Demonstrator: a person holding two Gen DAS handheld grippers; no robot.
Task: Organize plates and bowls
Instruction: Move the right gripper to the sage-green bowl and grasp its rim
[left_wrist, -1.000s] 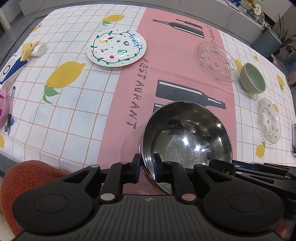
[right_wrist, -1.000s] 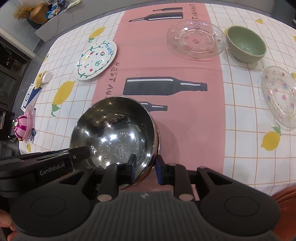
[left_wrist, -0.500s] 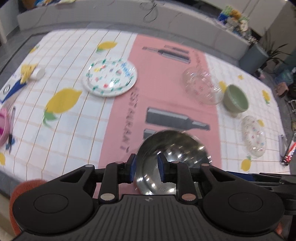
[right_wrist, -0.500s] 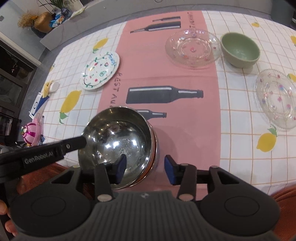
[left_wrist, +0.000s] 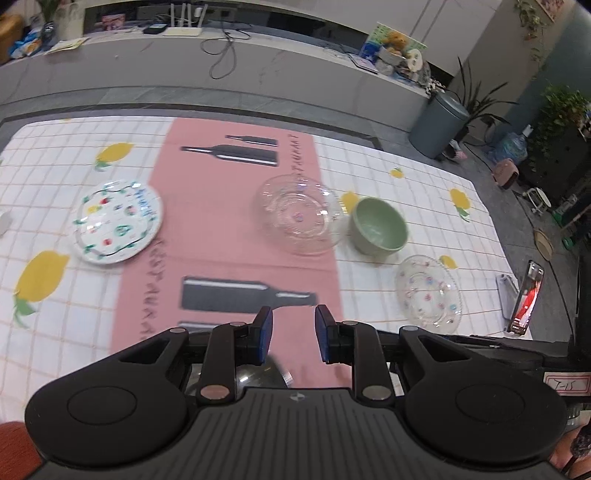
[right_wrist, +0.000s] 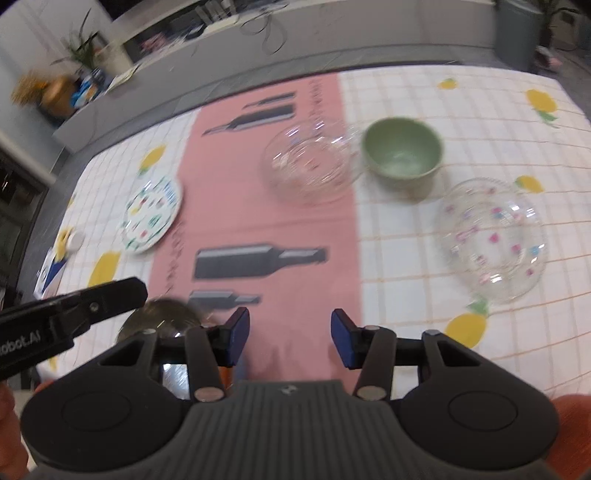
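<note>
Both grippers, left (left_wrist: 291, 338) and right (right_wrist: 289, 338), hang over the table (left_wrist: 424, 184) with jaws apart, holding nothing. The steel bowl (right_wrist: 162, 314) sits at the near edge, mostly hidden beneath them. This looks like the gap between placements (blur limits detail): next, probably reach for the green bowl (left_wrist: 378, 230) beside the clear glass plate (left_wrist: 301, 219).
</note>
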